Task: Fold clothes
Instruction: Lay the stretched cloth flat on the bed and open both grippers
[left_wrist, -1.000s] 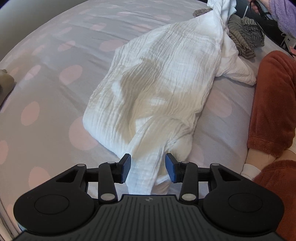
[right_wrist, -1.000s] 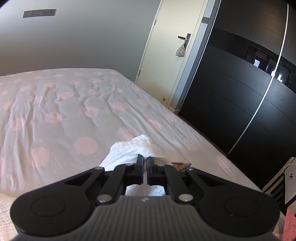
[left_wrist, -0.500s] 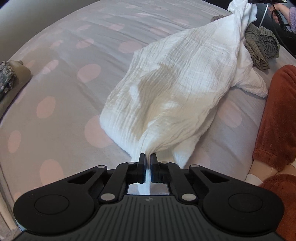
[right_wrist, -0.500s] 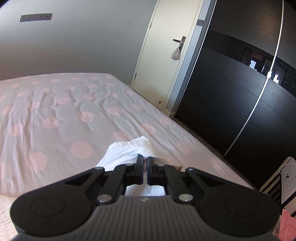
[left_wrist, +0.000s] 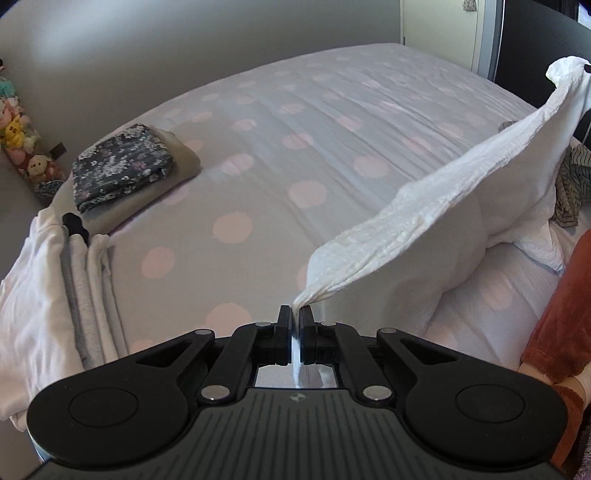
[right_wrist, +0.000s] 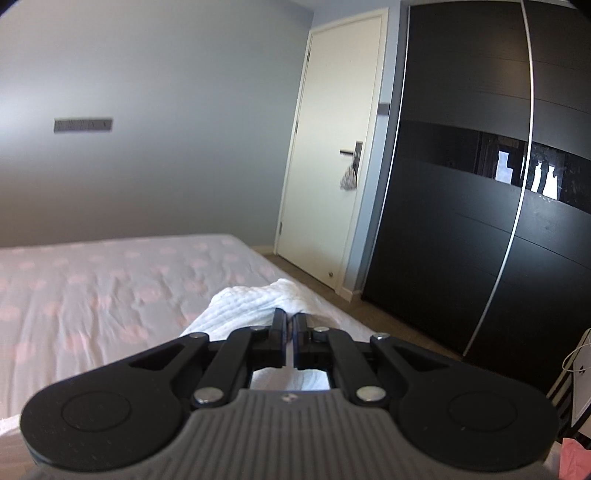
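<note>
Claws (left_wrist: 295, 317) (right_wrist: 290, 321) pinch white garment (left_wrist: 436, 206); folded stacks (left_wrist: 125, 173) nearby

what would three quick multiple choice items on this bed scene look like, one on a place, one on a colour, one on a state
1. Where does the folded floral garment lie?
A. on a beige folded piece at the bed's left side
B. on the floor by the door
C. hung from the wardrobe

2. What colour are the dots on the bedsheet?
A. green
B. pink
C. black

3. How is the white garment held?
A. flat on the bed, untouched
B. pinched by the left claw only
C. pinched by both claws, stretched between them

Answers:
1 A, it sits atop the beige folded piece near the bed's left edge.
2 B, pale pink dots cover the grey sheet.
3 C, the left claw is shut on one end and the right claw is shut on white cloth too.
</note>
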